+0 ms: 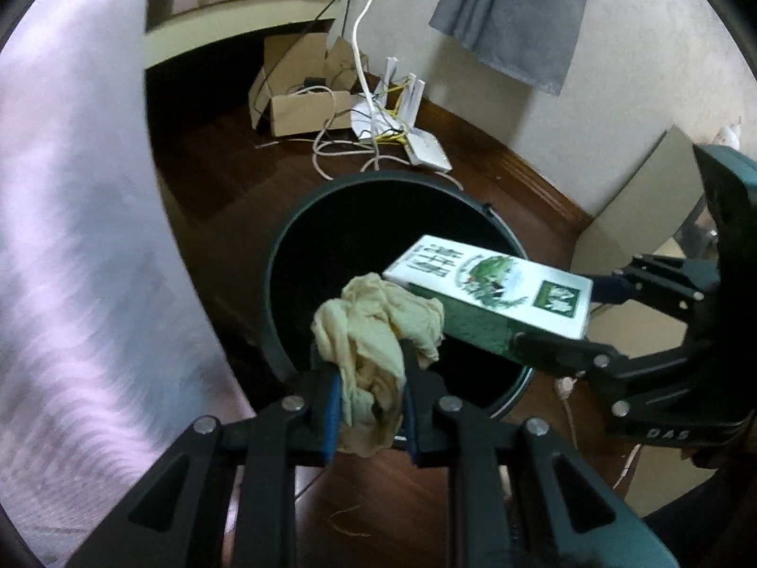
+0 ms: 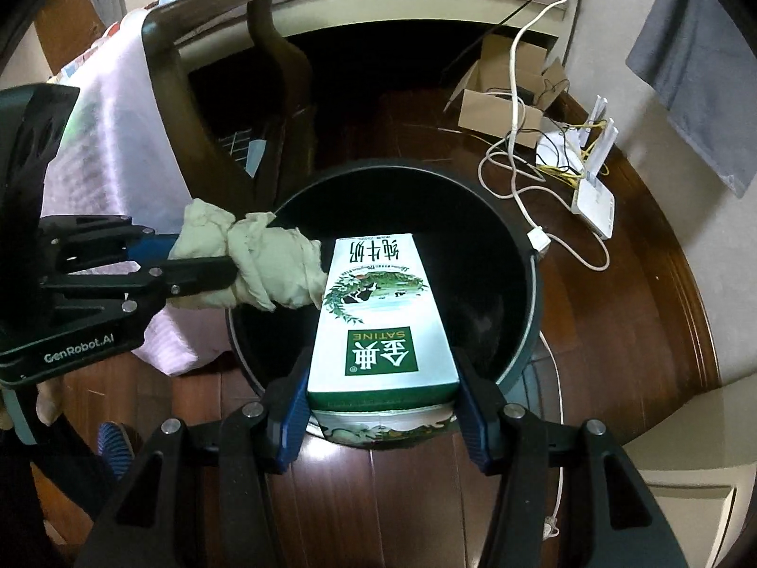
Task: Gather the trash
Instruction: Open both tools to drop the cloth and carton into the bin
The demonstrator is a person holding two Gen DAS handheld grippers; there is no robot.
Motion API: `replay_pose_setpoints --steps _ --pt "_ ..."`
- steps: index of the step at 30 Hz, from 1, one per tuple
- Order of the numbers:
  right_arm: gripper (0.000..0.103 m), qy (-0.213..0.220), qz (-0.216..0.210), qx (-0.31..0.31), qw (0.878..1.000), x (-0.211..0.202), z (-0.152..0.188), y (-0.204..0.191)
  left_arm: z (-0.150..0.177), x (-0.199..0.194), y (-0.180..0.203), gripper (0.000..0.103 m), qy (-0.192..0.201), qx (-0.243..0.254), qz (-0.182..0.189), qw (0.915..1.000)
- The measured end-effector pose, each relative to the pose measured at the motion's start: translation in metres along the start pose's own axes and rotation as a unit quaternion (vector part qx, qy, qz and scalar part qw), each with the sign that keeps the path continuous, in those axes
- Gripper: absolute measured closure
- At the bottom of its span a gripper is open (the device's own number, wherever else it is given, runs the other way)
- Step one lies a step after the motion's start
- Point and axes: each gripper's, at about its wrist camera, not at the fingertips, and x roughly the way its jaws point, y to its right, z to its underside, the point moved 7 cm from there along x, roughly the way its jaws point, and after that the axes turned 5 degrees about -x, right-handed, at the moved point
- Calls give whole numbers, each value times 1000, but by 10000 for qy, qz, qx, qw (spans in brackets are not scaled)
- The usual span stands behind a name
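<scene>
We hold both pieces of trash over the mouth of the dark round bin [image 2: 532,293], which stands on the wooden floor. Left gripper [image 1: 366,407] is clamped tight on a crumpled yellowish cloth wad [image 1: 374,331]; it hangs at the bin's near-left rim. Right gripper [image 2: 381,407] is closed on the near end of a green-and-white milk carton [image 2: 378,312], pads on its two narrow sides, the far end reaching out over the bin's opening. We judge the wad soft, light and likely to cling to the pads on release; the carton looks stiff but thin-walled, probably empty and light, best held across the sides as now. The carton's far corner and the wad are almost touching, so dropping one may brush the other. Beyond the bin's far rim: a white cable [image 2: 515,161], a white router [image 2: 594,199], an open cardboard box [image 1: 303,104]. A chair draped in pale cloth [image 2: 109,142] stands at the left rim.
</scene>
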Motion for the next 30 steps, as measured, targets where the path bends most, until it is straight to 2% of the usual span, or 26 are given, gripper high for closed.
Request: replay_pose_setpoints --steps 2,3,4,5,11,13,16,25,30 --pt "43 -8 156 -81 9998 6 -3 1 0 8 0 67 -143 -75 113 9998" --pt "27 -22 241 -106 9997 7 -3 1 0 8 0 49 -136 -85 102 9998" --pt "20 -47 435 -145 9989 8 -2 4 0 5 -2 29 -65 -114 45 9999" --pt "15 -34 544 -167 9984 8 -2 6 0 2 -4 19 11 -140 -46 9999" --pt "15 -97 605 209 9979 3 6 30 12 -18 -26 15 256 -390 -539 9975" --pt "14 -79 604 363 9975 -1 8 32 16 -21 -30 8 298 -472 -608 9966" --pt "9 -35 605 442 9972 -8 9 28 20 -28 -33 6 375 -503 -741 9953" --pt "3 291 615 560 9961 -41 -5 4 14 -57 -26 6 650 -548 -737 9937" --pt "0 431 662 557 9953 -57 -12 -3 14 -82 -27 6 948 -505 -798 9910"
